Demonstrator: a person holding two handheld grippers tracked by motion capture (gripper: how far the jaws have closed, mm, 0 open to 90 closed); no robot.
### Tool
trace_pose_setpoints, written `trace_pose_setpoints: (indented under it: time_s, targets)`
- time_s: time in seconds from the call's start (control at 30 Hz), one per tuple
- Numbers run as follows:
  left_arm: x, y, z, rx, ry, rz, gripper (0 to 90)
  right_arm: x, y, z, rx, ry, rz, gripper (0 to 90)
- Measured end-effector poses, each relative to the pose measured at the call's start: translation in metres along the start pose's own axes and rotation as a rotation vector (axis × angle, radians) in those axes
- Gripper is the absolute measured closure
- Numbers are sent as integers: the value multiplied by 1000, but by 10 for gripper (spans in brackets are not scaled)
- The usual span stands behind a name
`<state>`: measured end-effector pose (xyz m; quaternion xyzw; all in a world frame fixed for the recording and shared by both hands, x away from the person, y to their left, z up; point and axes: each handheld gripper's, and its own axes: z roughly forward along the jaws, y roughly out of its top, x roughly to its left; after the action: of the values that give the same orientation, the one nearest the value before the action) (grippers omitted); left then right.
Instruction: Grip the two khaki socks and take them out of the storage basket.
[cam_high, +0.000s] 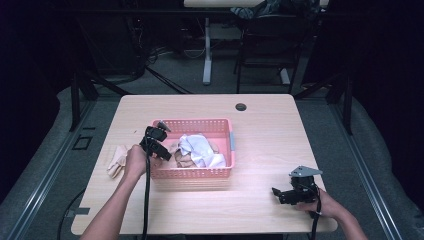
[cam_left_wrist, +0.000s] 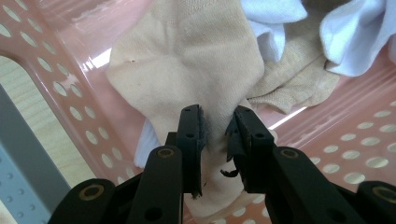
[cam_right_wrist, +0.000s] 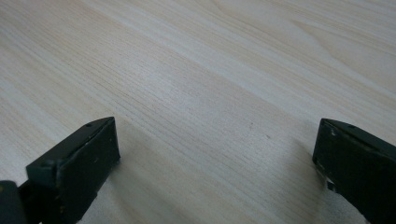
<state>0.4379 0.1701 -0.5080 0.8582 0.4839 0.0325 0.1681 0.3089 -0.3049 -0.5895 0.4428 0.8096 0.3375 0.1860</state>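
Note:
A pink perforated basket (cam_high: 192, 173) stands at the table's middle left and holds beige and white socks. My left gripper (cam_high: 162, 150) reaches into its left end. In the left gripper view, this gripper (cam_left_wrist: 216, 133) is shut on a beige sock (cam_left_wrist: 187, 60), whose fabric bunches between the narrow jaws above the basket floor (cam_left_wrist: 355, 140). A darker tan sock (cam_left_wrist: 294, 84) and white socks (cam_left_wrist: 355, 32) lie behind it. My right gripper (cam_high: 277, 192) rests low at the table's front right. It (cam_right_wrist: 215, 140) stands open over bare wood with nothing between its jaws.
A small pile of beige socks (cam_high: 116, 160) lies on the table (cam_high: 260, 135) left of the basket, beside the left hand. A round cable hole (cam_high: 241, 106) is near the far edge. Table legs and chairs stand beyond.

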Motion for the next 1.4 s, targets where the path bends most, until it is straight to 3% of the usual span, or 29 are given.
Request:
trace_pose_setpoints:
  time_s: [0.27, 0.53, 0.63, 0.9, 0.97, 1.03, 1.2, 1.4]
  targets:
    - [4, -3, -4, -8, 6, -2, 683, 0, 0, 0, 3, -3, -2, 0]
    - [4, -5, -10, -40, 18, 31, 869, 0, 0, 0, 0, -1, 0, 0]
    - [4, -5, -10, -35, 18, 36, 887, 0, 0, 0, 1, -2, -1, 0]
    - [-1, -1, -5, -51, -11, 20, 630, 0, 0, 0, 2, -3, -2, 0]
    - [-1, 1, -2, -41, -13, 30, 618, 0, 0, 0, 3, -3, -3, 0]
    - [-1, 3, 2, -40, -20, 27, 656, 0, 0, 0, 0, -1, 0, 0]
    - [-4, 5, 5, -36, -19, 56, 860, 0, 0, 0, 1, -2, 0, 0]
    - [-5, 3, -5, -50, -2, 78, 873, 0, 0, 0, 0, 0, 0, 0]
